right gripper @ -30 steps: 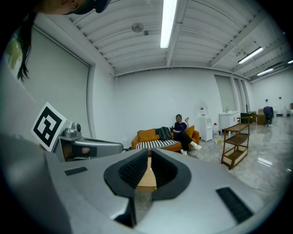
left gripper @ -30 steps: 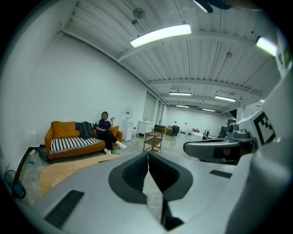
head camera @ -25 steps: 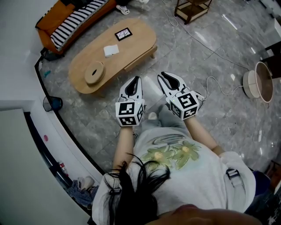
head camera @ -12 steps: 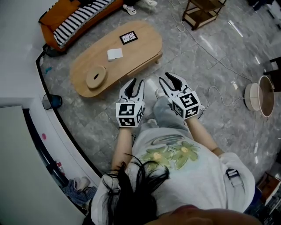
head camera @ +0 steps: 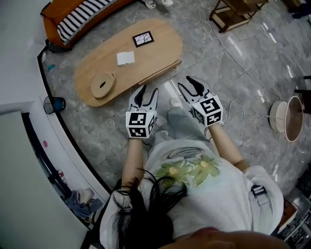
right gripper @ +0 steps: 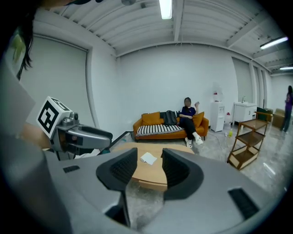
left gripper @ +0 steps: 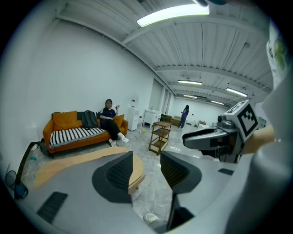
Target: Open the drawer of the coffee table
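Note:
The oval wooden coffee table stands on the grey floor ahead of me, and its drawer front on the near side looks closed. My left gripper hangs just short of the table's near edge. Its jaws have just been opening and stand apart with nothing between them. My right gripper is beside it, off the table's right end; its jaws too have just been opening and are empty. In the left gripper view the left gripper frames the table's end. In the right gripper view the right gripper frames the table top.
On the table lie a round wooden disc, a white paper and a marker card. An orange striped sofa with a seated person is behind. A wooden shelf cart, a floor cable and a round tub stand at the right.
Both grippers have moved forward and down toward the table's near edge, and their jaws have spread from nearly closed to apart.

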`<state>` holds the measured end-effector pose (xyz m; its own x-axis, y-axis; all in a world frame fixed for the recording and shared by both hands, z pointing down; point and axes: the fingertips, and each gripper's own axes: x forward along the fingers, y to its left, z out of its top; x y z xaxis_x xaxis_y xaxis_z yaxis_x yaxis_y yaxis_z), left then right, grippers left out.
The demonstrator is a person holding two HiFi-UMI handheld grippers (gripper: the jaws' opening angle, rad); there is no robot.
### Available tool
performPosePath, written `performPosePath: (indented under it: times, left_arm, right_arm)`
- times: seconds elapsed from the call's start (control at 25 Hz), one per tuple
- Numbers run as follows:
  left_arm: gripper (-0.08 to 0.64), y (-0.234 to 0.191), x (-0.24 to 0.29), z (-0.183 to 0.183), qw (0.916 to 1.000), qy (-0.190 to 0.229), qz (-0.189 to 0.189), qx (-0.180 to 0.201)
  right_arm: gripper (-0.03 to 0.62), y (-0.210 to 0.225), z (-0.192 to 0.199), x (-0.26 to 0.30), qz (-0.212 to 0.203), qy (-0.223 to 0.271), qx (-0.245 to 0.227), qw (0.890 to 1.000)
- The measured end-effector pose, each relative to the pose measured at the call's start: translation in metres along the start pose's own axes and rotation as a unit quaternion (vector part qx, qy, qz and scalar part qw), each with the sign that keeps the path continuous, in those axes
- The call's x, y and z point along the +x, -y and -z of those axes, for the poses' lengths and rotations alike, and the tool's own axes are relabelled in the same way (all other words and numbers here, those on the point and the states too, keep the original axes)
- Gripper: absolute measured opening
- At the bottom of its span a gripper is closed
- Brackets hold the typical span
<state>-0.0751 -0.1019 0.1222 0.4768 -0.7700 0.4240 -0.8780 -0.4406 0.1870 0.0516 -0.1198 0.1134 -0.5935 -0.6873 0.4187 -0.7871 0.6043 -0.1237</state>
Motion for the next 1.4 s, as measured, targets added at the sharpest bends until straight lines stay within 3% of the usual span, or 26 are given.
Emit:
performPosePath:
  times: [0.36,0.8,1.12,1.4]
  left_arm:
    - [0.224,-0.031,0.046,0.022,0.9979,-0.049,-0.040,-0.014]
    - [0.256,-0.070,0.094,0.069,0.9901,-0.087,-0.100,-0.046]
    - [0.265,-0.096,0.121,0.115,0.9855,-0.095,-0.126,-0.064]
    - [0.272,-0.114,0.139,0.175,0.9843,-0.100,-0.129,-0.067]
  right_arm:
    - [0.189,0.062,0.021,0.043,-0.027,-0.058,-0.035,0.997]
    - [0.201,0.097,0.066,0.105,-0.088,-0.131,-0.084,0.984]
    - [0.207,0.122,0.099,0.141,-0.095,-0.138,-0.107,0.980]
    - [0.219,0.129,0.152,0.165,-0.093,-0.133,-0.107,0.981]
